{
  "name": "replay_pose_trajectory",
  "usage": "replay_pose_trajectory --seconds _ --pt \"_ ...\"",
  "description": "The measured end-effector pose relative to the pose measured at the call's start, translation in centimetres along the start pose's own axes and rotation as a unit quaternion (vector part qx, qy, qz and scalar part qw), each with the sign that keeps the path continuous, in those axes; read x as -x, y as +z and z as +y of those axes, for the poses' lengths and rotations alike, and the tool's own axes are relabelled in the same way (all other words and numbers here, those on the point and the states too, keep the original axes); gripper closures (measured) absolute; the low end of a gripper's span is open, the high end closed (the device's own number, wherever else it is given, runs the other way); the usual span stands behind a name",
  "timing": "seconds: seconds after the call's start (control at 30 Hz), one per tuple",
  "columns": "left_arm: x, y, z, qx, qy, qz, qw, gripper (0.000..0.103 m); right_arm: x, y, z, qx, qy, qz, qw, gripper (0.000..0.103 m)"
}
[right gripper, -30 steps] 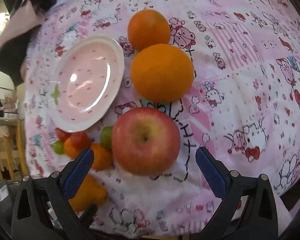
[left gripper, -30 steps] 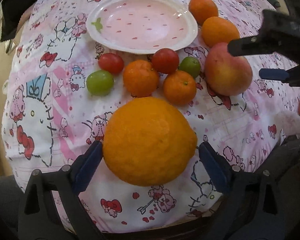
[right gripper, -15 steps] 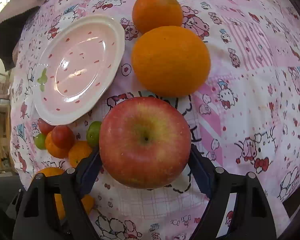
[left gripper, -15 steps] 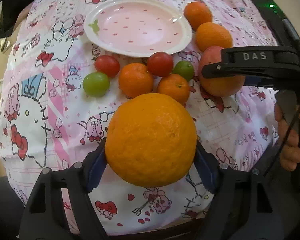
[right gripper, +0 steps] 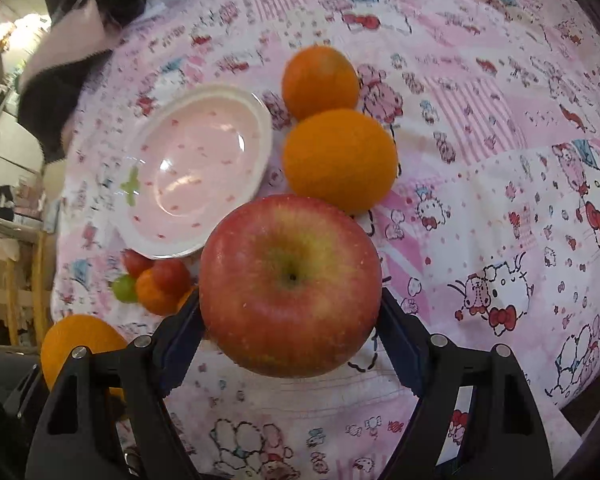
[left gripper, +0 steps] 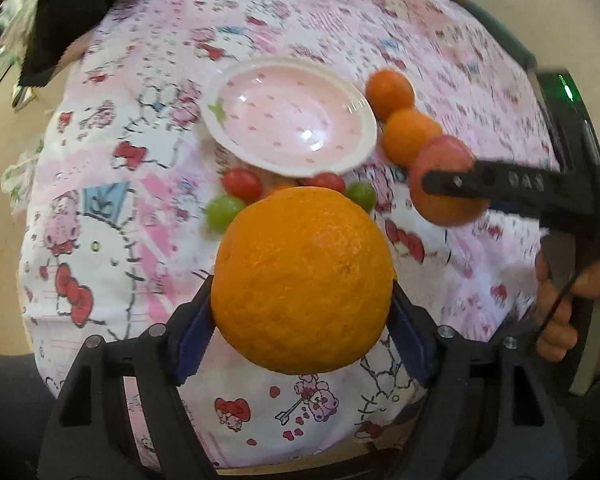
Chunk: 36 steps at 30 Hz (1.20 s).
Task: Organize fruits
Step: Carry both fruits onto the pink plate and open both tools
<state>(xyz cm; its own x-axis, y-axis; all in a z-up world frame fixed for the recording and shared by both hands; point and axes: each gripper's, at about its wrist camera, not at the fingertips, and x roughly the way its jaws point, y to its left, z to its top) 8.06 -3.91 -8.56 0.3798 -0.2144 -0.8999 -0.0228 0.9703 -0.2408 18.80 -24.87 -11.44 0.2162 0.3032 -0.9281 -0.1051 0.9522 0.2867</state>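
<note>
My left gripper (left gripper: 302, 332) is shut on a large orange (left gripper: 302, 280) and holds it above the cloth. My right gripper (right gripper: 290, 328) is shut on a red apple (right gripper: 290, 284), also lifted; the apple shows in the left wrist view (left gripper: 440, 160) with the right gripper's finger across it. The empty pink plate (left gripper: 236, 96) (right gripper: 260, 120) lies beyond both. Two oranges (right gripper: 320, 80) (right gripper: 338, 160) lie right of the plate. Small tomatoes (left gripper: 242, 182), green grapes (left gripper: 222, 212) and mandarins (right gripper: 154, 294) lie in front of the plate, partly hidden by the held fruit.
A pink cartoon-print cloth (right gripper: 500, 160) covers the round table. Dark and pink clothing (left gripper: 60, 8) lies at the far left edge. The person's hand (left gripper: 572, 308) holds the right gripper's handle. Wooden chairs (right gripper: 12, 300) stand off the table's left side.
Both grippers closed on their fruit, the left on the large orange and the right on the apple, and have lifted them off the cloth.
</note>
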Motion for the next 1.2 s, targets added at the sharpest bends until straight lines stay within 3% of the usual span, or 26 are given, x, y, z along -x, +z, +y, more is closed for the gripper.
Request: replay_pose_trajectory --seconds 0.3,0.43,0.6,0.9,1.2 --pt "3.0 4.6 1.7 -0.003 0.022 -0.043 0.9988 0.028 3.5 0.9 2.7 0.013 0.069 -0.075 0.995 0.019" --pt "3.3 7.1 1.4 -0.051 0.036 -0.053 0.9966 0.028 4.4 2.2 3.9 0.02 0.087 -0.1 0.991 0.019" --pt "2.4 10.1 0.9 -0.084 0.043 -0.045 0.9945 0.028 5.1 4.4 4.9 0.028 0.08 -0.122 0.989 0.019" --pt "-2.0 14.4 1.3 -0.106 0.05 -0.033 0.9925 0.027 2.8 8.8 4.4 0.019 0.076 -0.109 0.991 0.019" --pt "-8.4 16.2 2.4 -0.128 0.062 0.002 0.9898 0.027 -3.9 11.6 6.4 0.036 0.078 -0.053 0.995 0.019"
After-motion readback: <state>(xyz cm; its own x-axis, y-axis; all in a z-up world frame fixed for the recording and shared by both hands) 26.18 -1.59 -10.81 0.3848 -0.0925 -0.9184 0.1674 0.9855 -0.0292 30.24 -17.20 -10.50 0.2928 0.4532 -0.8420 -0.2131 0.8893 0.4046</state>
